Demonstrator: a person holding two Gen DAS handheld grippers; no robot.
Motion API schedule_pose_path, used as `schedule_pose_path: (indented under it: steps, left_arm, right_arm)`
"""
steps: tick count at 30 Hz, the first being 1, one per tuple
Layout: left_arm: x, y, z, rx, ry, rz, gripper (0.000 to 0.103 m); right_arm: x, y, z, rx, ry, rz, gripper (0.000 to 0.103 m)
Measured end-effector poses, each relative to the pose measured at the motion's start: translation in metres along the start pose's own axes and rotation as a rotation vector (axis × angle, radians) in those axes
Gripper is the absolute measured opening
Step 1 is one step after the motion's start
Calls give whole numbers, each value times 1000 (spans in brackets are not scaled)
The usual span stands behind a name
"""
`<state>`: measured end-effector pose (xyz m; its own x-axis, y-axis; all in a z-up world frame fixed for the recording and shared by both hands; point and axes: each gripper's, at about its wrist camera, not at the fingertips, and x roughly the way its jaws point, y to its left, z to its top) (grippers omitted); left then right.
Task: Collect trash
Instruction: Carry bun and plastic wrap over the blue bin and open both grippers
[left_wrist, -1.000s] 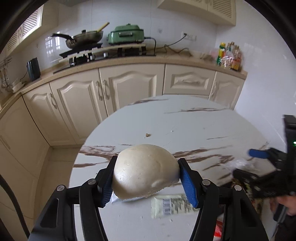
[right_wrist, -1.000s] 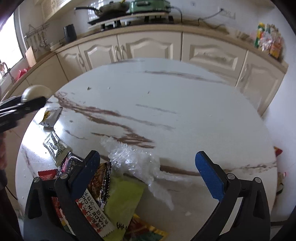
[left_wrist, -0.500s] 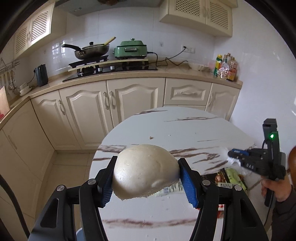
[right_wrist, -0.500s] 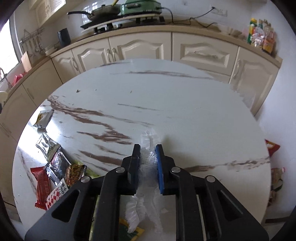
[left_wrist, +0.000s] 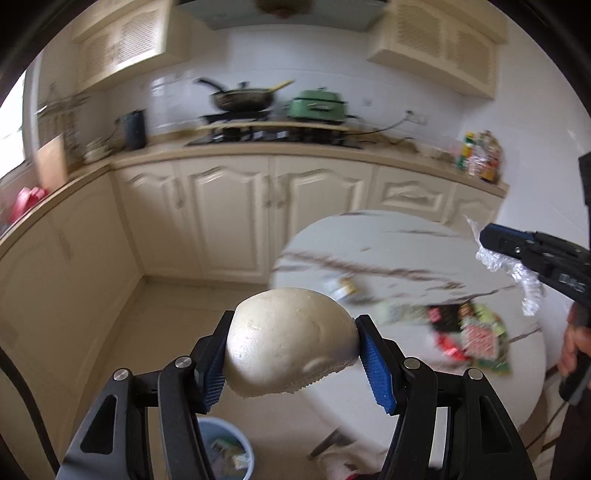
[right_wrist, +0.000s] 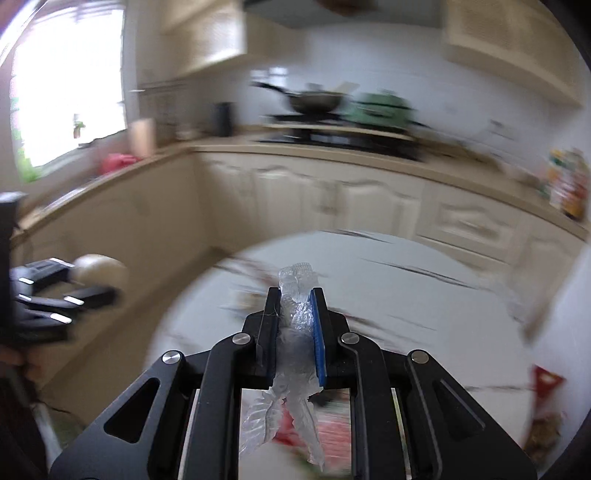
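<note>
My left gripper (left_wrist: 291, 354) is shut on a white steamed bun (left_wrist: 291, 343), held in the air off the table's left edge, above the floor. Below it stands a light blue bin (left_wrist: 225, 450) with wrappers inside. My right gripper (right_wrist: 294, 314) is shut on a crumpled clear plastic wrap (right_wrist: 295, 325), whose ends hang down between the fingers. In the left wrist view the right gripper (left_wrist: 491, 240) shows at the right edge, holding the plastic wrap (left_wrist: 517, 273) above the round marble table (left_wrist: 388, 236). The bun (right_wrist: 99, 271) and the left gripper (right_wrist: 74, 284) appear blurred at the left of the right wrist view.
Several snack wrappers (left_wrist: 469, 328) lie on the table's near side, with a small packet (left_wrist: 341, 286) at its left edge. Cream cabinets (left_wrist: 229, 206) and a counter with a wok (left_wrist: 243, 98) and green cooker (left_wrist: 317, 107) run behind. A hand (left_wrist: 576, 343) grips the right handle.
The right gripper closed on the plastic wrap and lifted it off the table. The left gripper carried the bun left off the table edge, bringing the bin into view below.
</note>
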<state>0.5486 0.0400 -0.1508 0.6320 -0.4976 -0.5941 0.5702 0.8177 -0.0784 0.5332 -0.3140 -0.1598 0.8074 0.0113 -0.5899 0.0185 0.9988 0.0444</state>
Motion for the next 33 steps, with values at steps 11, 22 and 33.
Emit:
schedule_pose_path:
  steps: [11, 22, 33]
  left_arm:
    - [18, 155, -122, -250, 228, 159, 59]
    - [130, 240, -256, -468, 557, 166, 63]
    - [128, 284, -288, -631, 619, 215, 79]
  right_arm:
    - [158, 233, -39, -164, 208, 361, 15]
    - [358, 277, -165, -106, 587, 378, 15]
    - [424, 273, -226, -26, 703, 422, 20]
